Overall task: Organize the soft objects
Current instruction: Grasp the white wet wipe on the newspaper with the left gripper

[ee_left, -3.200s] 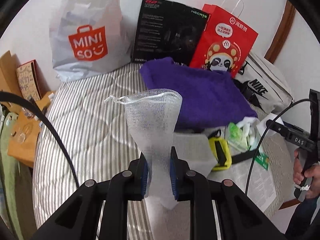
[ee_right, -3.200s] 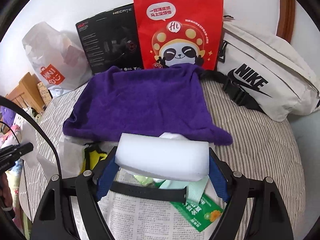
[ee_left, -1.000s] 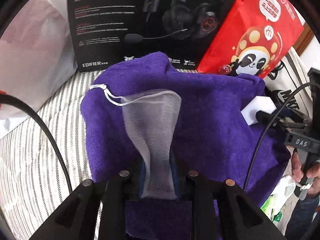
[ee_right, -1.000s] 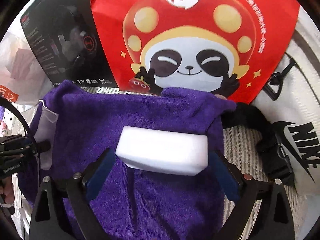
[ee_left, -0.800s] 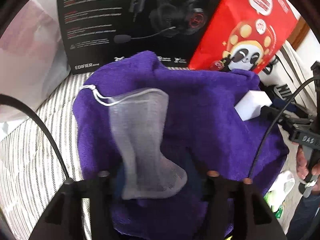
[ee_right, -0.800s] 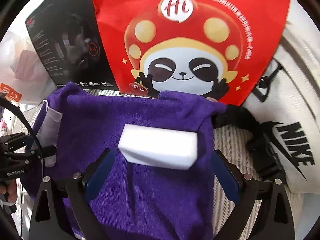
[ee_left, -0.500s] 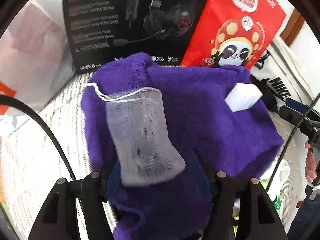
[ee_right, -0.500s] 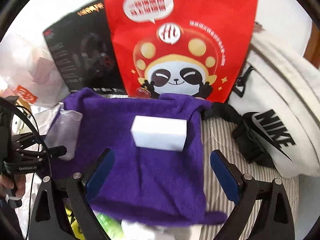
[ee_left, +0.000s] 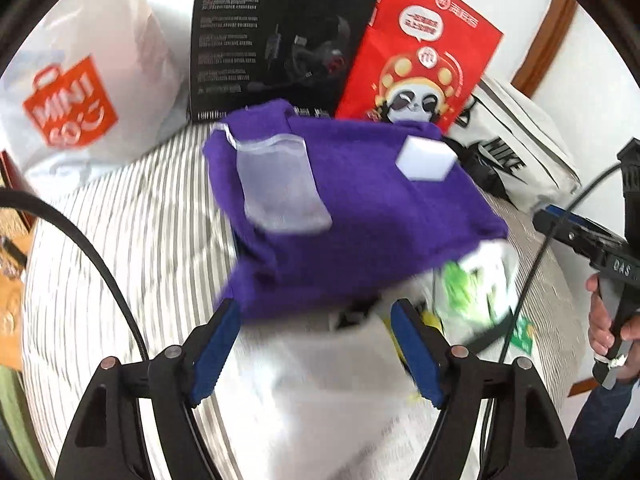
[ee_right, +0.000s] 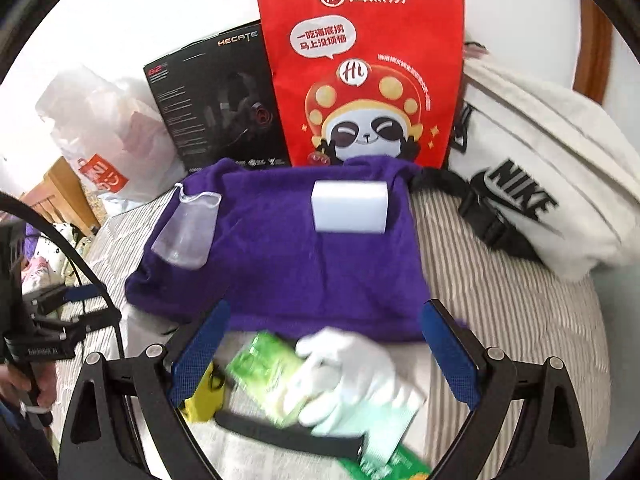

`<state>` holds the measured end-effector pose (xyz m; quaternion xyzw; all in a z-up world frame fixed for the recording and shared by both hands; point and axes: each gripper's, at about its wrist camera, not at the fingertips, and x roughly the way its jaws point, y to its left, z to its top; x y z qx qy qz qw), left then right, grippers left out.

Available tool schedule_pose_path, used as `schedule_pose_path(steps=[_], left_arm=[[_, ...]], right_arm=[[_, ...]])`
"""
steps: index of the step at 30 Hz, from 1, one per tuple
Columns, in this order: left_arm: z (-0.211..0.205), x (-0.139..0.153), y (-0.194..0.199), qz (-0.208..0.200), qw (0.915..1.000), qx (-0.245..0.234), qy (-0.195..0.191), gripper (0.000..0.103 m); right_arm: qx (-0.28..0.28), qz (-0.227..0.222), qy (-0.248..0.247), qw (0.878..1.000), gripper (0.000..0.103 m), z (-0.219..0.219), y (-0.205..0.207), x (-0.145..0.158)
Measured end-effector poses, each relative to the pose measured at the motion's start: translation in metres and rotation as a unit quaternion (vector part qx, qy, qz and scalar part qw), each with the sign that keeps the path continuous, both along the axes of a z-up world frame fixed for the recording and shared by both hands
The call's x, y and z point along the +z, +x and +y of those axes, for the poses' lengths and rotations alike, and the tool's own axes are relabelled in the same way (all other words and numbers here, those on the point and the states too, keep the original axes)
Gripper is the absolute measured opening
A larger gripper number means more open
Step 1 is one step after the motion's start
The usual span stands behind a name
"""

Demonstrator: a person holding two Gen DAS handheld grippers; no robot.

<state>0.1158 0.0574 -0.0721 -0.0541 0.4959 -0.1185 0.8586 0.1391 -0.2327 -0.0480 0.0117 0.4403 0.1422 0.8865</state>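
Note:
A purple towel (ee_left: 352,216) (ee_right: 312,256) lies spread on the striped bed. On its left part rests a translucent mesh pouch (ee_left: 280,184) (ee_right: 188,228), and a white sponge block (ee_left: 426,158) (ee_right: 350,206) sits on its far right part. My left gripper (ee_left: 316,344) hangs over the towel's near edge with its jaws opening and nothing between them. My right gripper (ee_right: 320,352) stands open and bare above a white glove (ee_right: 348,372) and a green packet (ee_right: 268,372). Each gripper shows at the edge of the other's view, held by a hand.
Against the wall stand a white Miniso bag (ee_left: 80,92), a black headset box (ee_left: 280,36) (ee_right: 216,100) and a red panda bag (ee_left: 420,60) (ee_right: 360,76). A white Nike bag (ee_right: 540,176) lies at the right. A yellow object (ee_right: 200,396), a black strap (ee_right: 288,436) and paper lie near me.
Both grippers let go and drew back and up: the left released the mesh pouch, the right released the sponge. Both things now lie on the towel, farther away.

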Motion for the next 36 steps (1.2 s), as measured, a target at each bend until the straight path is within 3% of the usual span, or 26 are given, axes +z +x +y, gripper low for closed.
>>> schedule_pose_path(steps=[9,15,17,22,24,32,36], left_arm=[[-0.007,-0.039,-0.036,0.022,0.9996,-0.018,0.002,0.077],[-0.022,-0.057,-0.043,0.008,0.9975,-0.054,0.045,0.077],[-0.022,-0.056,-0.046,0.005,0.9973,-0.058,0.046,0.07],[-0.016,-0.05,-0.051,0.009,0.9982,-0.057,0.018,0.024],[-0.012,-0.046,-0.054,0.006,0.9987,-0.047,0.018,0.017],[-0.001,-0.051,-0.065,-0.013,0.9995,-0.003,0.029,0.016],[-0.005,-0.053,-0.07,-0.042,0.9981,0.007,0.044,0.016]], right_arm=[[-0.004,0.006,0.012,1.0,0.095,-0.011,-0.041,-0.008],[-0.017,0.018,0.01,1.0,0.095,-0.024,-0.056,-0.018],[-0.021,0.019,0.013,1.0,0.095,-0.028,-0.06,-0.02],[-0.032,0.026,0.017,0.999,0.095,-0.039,-0.067,-0.026],[-0.036,0.028,0.021,0.999,0.095,-0.042,-0.068,-0.027],[-0.038,0.034,0.028,0.998,0.095,-0.045,-0.07,-0.032],[-0.035,0.037,0.027,0.998,0.095,-0.042,-0.069,-0.038]])
